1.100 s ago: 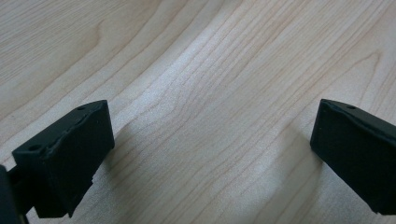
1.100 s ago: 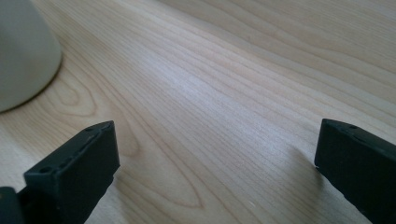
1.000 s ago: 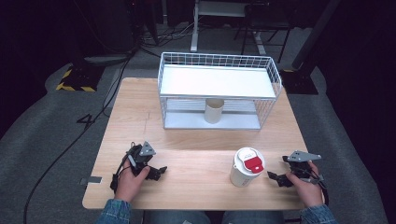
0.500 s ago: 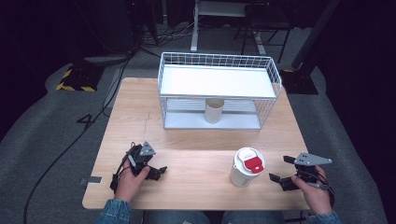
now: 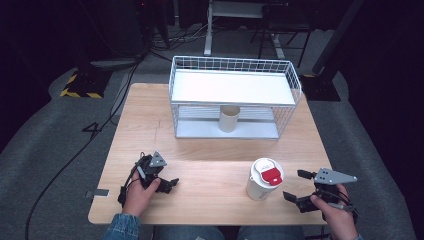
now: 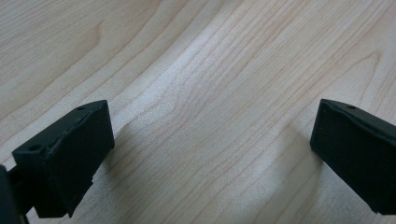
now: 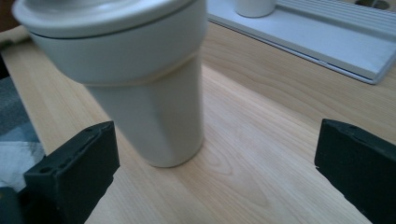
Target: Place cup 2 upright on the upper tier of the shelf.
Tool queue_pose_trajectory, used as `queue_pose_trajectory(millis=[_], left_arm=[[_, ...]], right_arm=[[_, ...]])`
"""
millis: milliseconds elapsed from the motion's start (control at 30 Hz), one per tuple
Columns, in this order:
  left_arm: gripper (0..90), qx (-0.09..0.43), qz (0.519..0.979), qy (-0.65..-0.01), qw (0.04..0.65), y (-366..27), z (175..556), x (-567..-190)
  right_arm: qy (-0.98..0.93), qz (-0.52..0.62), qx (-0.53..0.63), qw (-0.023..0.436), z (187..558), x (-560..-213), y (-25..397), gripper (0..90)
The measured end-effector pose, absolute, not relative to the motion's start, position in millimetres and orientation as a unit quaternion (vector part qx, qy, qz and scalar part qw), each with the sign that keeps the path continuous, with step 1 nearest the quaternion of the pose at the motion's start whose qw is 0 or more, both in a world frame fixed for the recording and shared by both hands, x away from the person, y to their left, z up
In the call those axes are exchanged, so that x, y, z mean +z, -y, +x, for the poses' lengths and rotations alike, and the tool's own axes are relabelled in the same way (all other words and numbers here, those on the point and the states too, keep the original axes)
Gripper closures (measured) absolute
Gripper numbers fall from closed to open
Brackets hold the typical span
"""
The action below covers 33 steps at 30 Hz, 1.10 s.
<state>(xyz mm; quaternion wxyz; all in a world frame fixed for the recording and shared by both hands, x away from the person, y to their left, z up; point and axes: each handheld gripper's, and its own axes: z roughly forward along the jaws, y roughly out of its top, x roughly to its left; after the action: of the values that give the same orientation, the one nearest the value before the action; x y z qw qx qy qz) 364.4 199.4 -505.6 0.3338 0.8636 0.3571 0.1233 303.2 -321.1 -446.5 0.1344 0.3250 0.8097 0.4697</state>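
Cup (image 5: 263,179), white with a red-tabbed lid, stands upright near the table's (image 5: 210,155) front edge. Just to its right sits the right gripper (image 5: 298,187), jaws spread wide and empty, aimed at it. Left gripper (image 5: 167,181) rests well apart at front left, also wide open over bare wood. Behind, a wire rack (image 5: 232,97) holds a smaller cup (image 5: 229,118).

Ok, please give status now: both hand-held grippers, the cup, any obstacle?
Left hand-held gripper open, low over bare table. Right hand-held gripper open, beside lidded cup, not touching. Cup upright. No obstacle between them.
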Motion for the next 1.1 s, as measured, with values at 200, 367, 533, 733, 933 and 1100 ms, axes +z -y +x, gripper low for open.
queue_pose_trajectory(millis=[200, 367, 533, 733, 933, 1100], left_arm=[[0.2, 0.123, 0.864, -0.357, 0.334, -199.4, 364.5, -505.7], [0.2, 0.123, 0.864, -0.357, 0.334, -199.4, 364.4, -505.7], [0.2, 0.123, 0.864, -0.357, 0.334, -199.4, 364.4, -505.7], [0.2, 0.123, 0.863, -0.357, 0.334, -199.3, 364.4, -505.7], [0.2, 0.123, 0.864, -0.357, 0.334, -199.4, 364.4, -505.7], [0.2, 0.124, 0.864, -0.357, 0.334, -199.4, 364.4, -505.7]], right_arm=[[-0.811, 0.313, 0.48, 0.122, 297.9, -443.7, 309.3, 0.0], [-0.807, 0.308, 0.49, 0.116, 296.7, -442.9, 300.8, 0.0], [-0.806, 0.301, 0.497, 0.11, 296.8, -442.9, 291.7, 0.0], [-0.804, 0.3, 0.501, 0.111, 299.3, -445.1, 281.3, 0.0], [-0.803, 0.292, 0.505, 0.117, 303.7, -448.1, 269.5, 0.1], [-0.799, 0.29, 0.512, 0.124, 306.5, -452.2, 260.4, 0.0]])
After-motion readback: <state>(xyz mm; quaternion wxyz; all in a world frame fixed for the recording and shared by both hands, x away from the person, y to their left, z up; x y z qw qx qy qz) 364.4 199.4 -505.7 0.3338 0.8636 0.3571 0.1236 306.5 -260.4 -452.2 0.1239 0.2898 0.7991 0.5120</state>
